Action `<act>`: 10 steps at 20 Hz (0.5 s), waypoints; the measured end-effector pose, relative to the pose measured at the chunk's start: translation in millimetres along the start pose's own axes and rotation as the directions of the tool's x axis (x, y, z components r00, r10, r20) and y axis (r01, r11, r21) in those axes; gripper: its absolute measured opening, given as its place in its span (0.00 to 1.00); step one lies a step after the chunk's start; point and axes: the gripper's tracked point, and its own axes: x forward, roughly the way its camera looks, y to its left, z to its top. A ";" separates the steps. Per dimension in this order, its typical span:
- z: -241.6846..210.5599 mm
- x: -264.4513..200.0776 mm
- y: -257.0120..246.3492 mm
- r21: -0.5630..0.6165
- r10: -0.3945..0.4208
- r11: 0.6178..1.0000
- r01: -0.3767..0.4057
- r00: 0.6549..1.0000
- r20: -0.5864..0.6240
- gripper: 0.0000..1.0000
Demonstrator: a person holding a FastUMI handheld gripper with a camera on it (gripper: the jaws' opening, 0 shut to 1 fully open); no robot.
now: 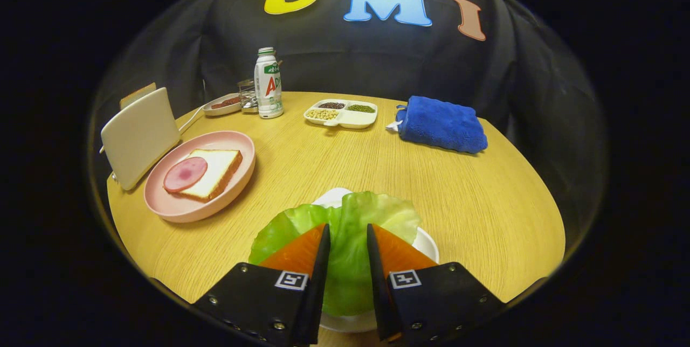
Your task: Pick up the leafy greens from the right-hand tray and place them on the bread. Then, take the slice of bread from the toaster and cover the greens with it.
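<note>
A green lettuce leaf [350,212] lies over a small white tray [427,243] at the near edge of the round wooden table. My gripper [347,229] is down on it, its two fingers close together with a raised fold of the leaf pinched between them. Beyond the fingers to the left, a pink plate [178,212] holds a slice of bread [220,166] with a round slice of ham [185,173] on top. Behind the plate stands a cream toaster [140,134], and the brown edge of a bread slice [137,94] sticks out of its top.
At the back of the table are a white drink bottle [268,84], a small jar [248,96], a shallow dish [222,104] and a divided tray of beans [342,114]. A folded blue cloth [442,123] lies at the back right. Bare tabletop separates the greens from the pink plate.
</note>
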 end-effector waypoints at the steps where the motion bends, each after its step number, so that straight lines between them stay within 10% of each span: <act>1: -2.6 -3.6 -0.3 0.019 -0.007 1.000 0.007 1.000 -0.003 0.21; 2: -1.5 -2.3 -1.3 0.011 -0.006 1.000 0.006 1.000 0.001 0.01; 10: 4.7 -15.9 2.8 -0.036 -0.020 0.999 0.022 0.999 0.050 0.00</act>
